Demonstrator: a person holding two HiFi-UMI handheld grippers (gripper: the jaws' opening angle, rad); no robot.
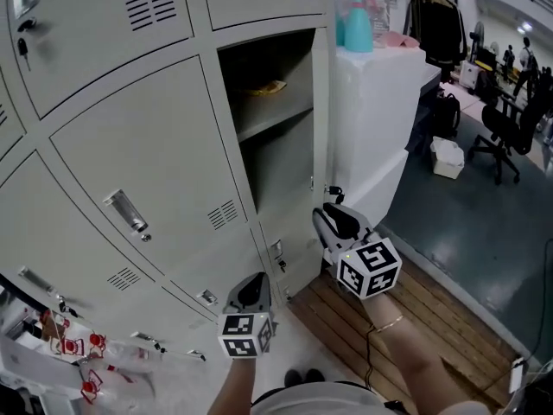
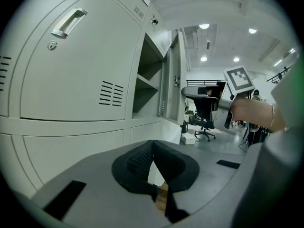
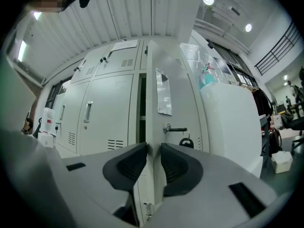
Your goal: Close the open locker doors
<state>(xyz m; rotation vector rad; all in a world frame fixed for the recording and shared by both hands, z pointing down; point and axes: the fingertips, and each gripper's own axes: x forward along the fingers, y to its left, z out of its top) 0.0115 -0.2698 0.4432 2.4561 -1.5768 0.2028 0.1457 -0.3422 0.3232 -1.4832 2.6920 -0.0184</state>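
Note:
In the grey locker bank, one tall compartment stands open, with a shelf and a yellow item inside. Its door swings out toward me, edge-on. My right gripper is shut on that door's free edge; both pads press the thin panel just below the key and its hanging fob. My left gripper hovers low in front of the closed lower lockers. It is shut with nothing between its fingers. The open compartment lies ahead of it to the right.
A white cabinet with a teal spray bottle stands right of the open door. Wooden slats cover the floor below my right arm. An office chair and a white box sit farther right. Red-tagged keys hang at lower left.

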